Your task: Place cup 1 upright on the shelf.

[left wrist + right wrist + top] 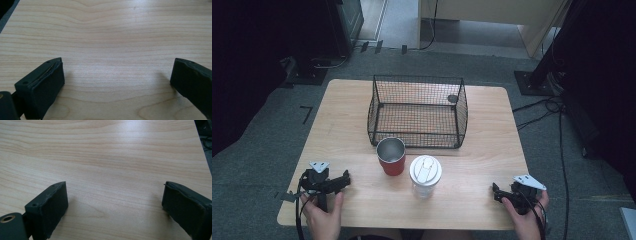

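A red cup (391, 155) with a steel inside stands open near the table's middle. Beside it on the right stands a clear tumbler with a white lid (425, 175). Behind both sits a black wire basket (417, 111). My left gripper (343, 180) rests at the front left of the table, well left of the red cup. In the left gripper view (117, 75) its jaws stand wide apart over bare wood. My right gripper (495, 192) rests at the front right, apart from the tumbler. Its jaws (115, 200) are also wide apart with nothing between them.
The wooden table (352, 125) stands on grey carpet. A small dark disc (452, 98) hangs on the basket's far right wall. Cables (557, 130) trail over the floor at the right, and dark equipment stands at the back left and right.
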